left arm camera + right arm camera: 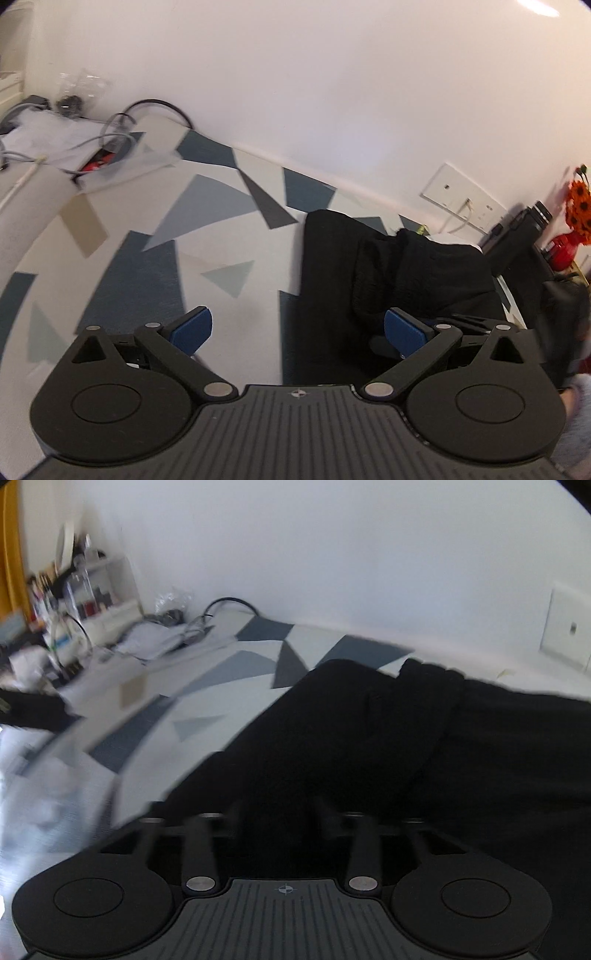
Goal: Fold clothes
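Note:
A black garment [399, 266] lies partly folded on a table covered by a cloth with blue, grey and white triangles [207, 206]. My left gripper [297, 330] is open, its blue pads wide apart, hovering at the garment's left edge; the right pad [404, 330] is over the black cloth. In the right wrist view the garment [369, 738] fills the middle and right. My right gripper [277, 812] has its fingers close together, set in the black cloth; the tips merge with the fabric.
Cables, papers and a clear bag [81, 92] clutter the far left end of the table. A wall socket plate [461, 192], a dark bottle [532, 221] and orange flowers [580, 206] stand at the right. A shelf of small items [85, 590] is far left.

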`<action>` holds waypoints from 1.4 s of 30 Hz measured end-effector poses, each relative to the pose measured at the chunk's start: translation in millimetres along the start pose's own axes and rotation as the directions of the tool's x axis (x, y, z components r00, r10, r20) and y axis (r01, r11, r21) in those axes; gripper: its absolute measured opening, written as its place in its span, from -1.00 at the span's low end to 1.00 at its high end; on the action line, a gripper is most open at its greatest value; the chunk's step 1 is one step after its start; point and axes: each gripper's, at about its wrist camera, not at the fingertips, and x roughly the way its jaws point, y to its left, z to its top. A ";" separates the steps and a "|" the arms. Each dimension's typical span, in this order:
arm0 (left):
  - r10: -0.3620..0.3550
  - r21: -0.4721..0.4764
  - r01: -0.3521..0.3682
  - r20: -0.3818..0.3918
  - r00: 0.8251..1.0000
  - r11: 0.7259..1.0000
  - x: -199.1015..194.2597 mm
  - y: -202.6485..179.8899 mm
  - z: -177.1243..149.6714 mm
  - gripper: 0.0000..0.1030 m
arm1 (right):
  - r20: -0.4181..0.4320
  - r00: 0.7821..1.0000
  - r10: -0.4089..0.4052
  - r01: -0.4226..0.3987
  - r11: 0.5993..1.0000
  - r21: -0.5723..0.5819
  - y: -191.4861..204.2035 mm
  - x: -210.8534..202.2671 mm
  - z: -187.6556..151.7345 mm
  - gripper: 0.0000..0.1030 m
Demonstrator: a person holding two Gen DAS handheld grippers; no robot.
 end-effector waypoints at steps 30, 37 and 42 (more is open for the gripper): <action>0.041 0.288 0.069 -0.361 0.932 0.955 129.0 -134.9 9.5 0.90 | -0.012 0.959 -0.284 0.249 0.817 0.520 -88.6 -180.6 -143.2 0.24; -0.058 -0.054 0.041 -0.353 0.934 0.998 80.8 -104.5 17.2 0.90 | -0.014 0.935 -0.355 0.333 0.862 0.381 -69.9 -160.6 -138.4 -0.50; -0.064 -0.168 -0.004 -0.397 0.916 0.986 89.1 -90.5 6.7 0.90 | -0.002 0.947 -0.322 0.293 0.860 0.418 -76.6 -166.8 -146.2 -0.53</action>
